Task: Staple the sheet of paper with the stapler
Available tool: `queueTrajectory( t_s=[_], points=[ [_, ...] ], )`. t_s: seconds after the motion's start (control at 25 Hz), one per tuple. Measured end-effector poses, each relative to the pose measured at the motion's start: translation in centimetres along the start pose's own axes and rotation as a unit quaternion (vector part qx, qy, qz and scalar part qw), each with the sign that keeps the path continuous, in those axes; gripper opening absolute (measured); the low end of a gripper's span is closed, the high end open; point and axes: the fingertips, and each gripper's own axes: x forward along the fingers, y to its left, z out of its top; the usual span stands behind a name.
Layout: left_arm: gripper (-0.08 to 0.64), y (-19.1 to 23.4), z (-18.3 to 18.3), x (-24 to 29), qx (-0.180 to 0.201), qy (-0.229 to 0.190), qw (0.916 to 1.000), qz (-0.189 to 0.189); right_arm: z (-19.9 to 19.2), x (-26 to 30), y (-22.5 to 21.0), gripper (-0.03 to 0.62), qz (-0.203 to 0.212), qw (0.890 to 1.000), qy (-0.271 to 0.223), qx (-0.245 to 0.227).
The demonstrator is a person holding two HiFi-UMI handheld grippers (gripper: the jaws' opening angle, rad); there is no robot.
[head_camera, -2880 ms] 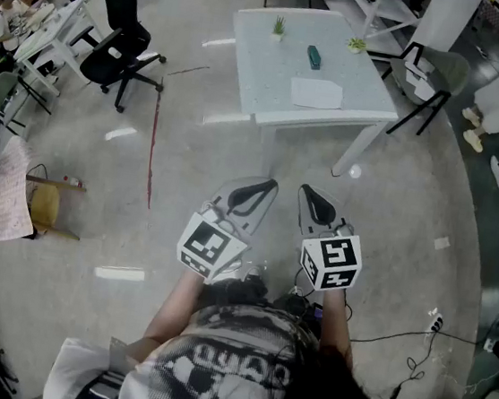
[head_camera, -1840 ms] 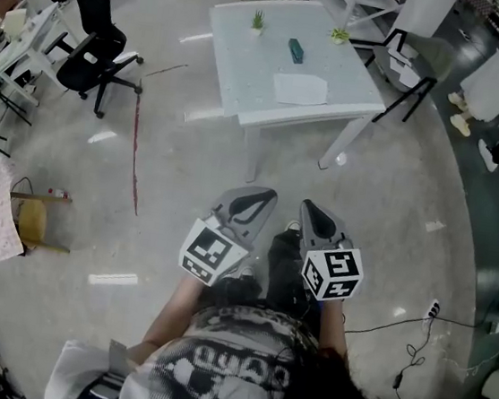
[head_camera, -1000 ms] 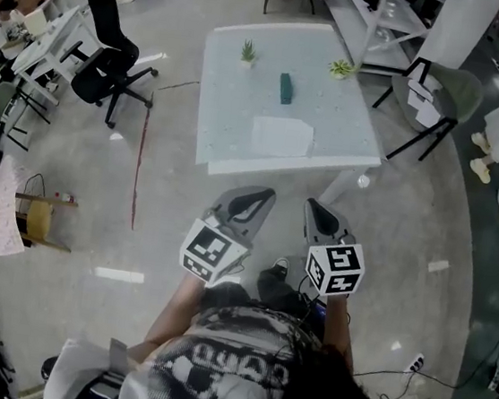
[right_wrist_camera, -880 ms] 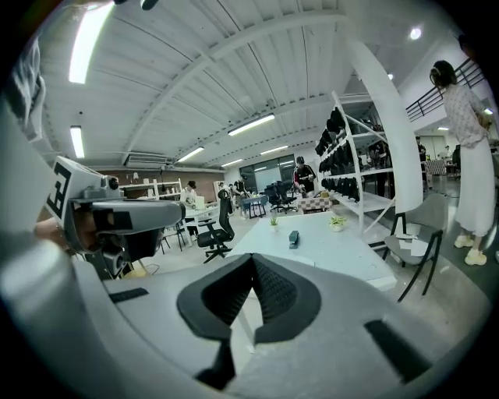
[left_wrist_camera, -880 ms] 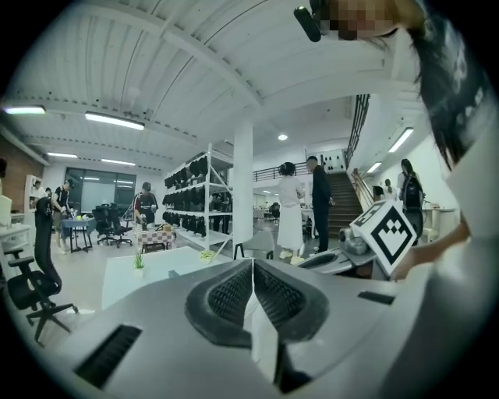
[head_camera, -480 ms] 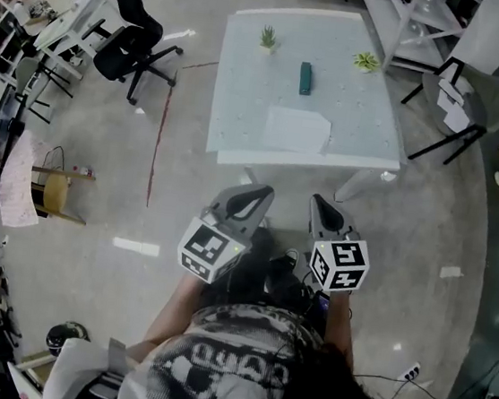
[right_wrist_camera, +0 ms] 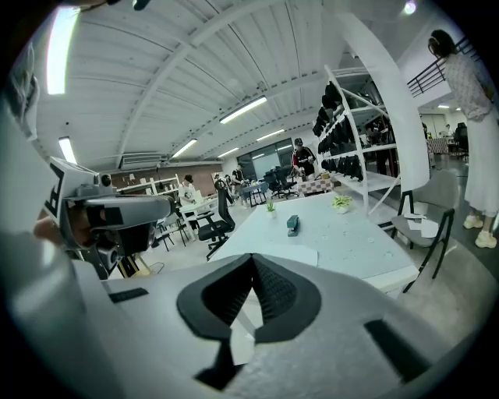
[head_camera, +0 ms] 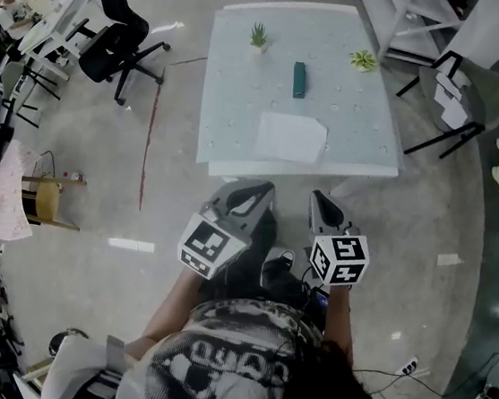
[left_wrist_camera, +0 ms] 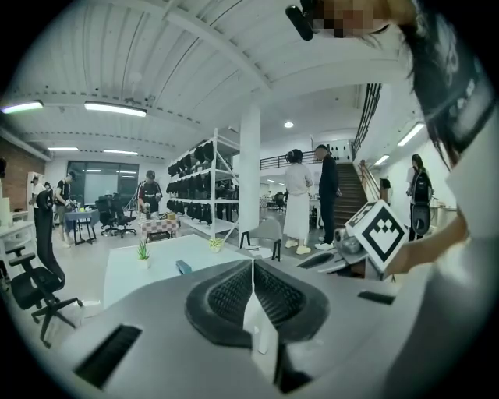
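Note:
A white sheet of paper [head_camera: 291, 138] lies flat near the front edge of a pale table [head_camera: 234, 102]. A dark green stapler [head_camera: 298, 79] sits behind it at mid-table. My left gripper [head_camera: 262, 189] and right gripper [head_camera: 316, 198] hang side by side just short of the table's near edge, both shut and empty. In the right gripper view the shut right gripper [right_wrist_camera: 252, 258] points at the paper [right_wrist_camera: 290, 253] and the stapler [right_wrist_camera: 293, 226]. Past the shut left gripper [left_wrist_camera: 252, 262] in its own view, the stapler [left_wrist_camera: 183, 267] shows small on the table.
Two small potted plants [head_camera: 258, 34] [head_camera: 364, 60] stand at the table's far edge. A black office chair [head_camera: 115, 42] is on the left and a grey chair [head_camera: 466, 90] on the right. Cables [head_camera: 409, 367] trail on the floor. People [left_wrist_camera: 308, 195] stand by shelves beyond.
The table has come nearer in the head view, and both grippers have advanced toward its front edge and sunk a little. Both stay shut.

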Motion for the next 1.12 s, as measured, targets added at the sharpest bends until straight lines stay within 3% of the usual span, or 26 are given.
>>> queueTrajectory(
  t_s=[0.36, 0.48, 0.64, 0.84, 1.12],
  points=[
    [0.005, 9.3, 0.6, 5.6, 0.006, -0.001, 0.9995, -0.030, 1.2, 10.1, -5.7, -0.005, -0.057, 0.997, 0.049, 0.007],
    [0.005, 13.0, 0.8, 7.5, 0.005, -0.001, 0.9994, -0.034, 0.9, 13.8, -8.3, 0.060, -0.076, 0.994, 0.079, 0.015],
    [0.005, 16.4, 0.5, 9.4, 0.002, 0.008, 0.9992, -0.040, -0.3, 17.5, -12.3, 0.075, -0.110, 0.985, 0.130, 0.007],
    [0.005, 18.9, -1.2, 10.6, -0.008, 0.028, 0.9982, -0.052, -3.3, 21.4, -16.4, 0.143, -0.137, 0.970, 0.199, 0.037],
    [0.005, 21.7, -2.6, 11.2, -0.013, 0.039, 0.9970, -0.065, -5.8, 23.7, -18.3, 0.143, -0.163, 0.953, 0.249, 0.059]
  ],
)
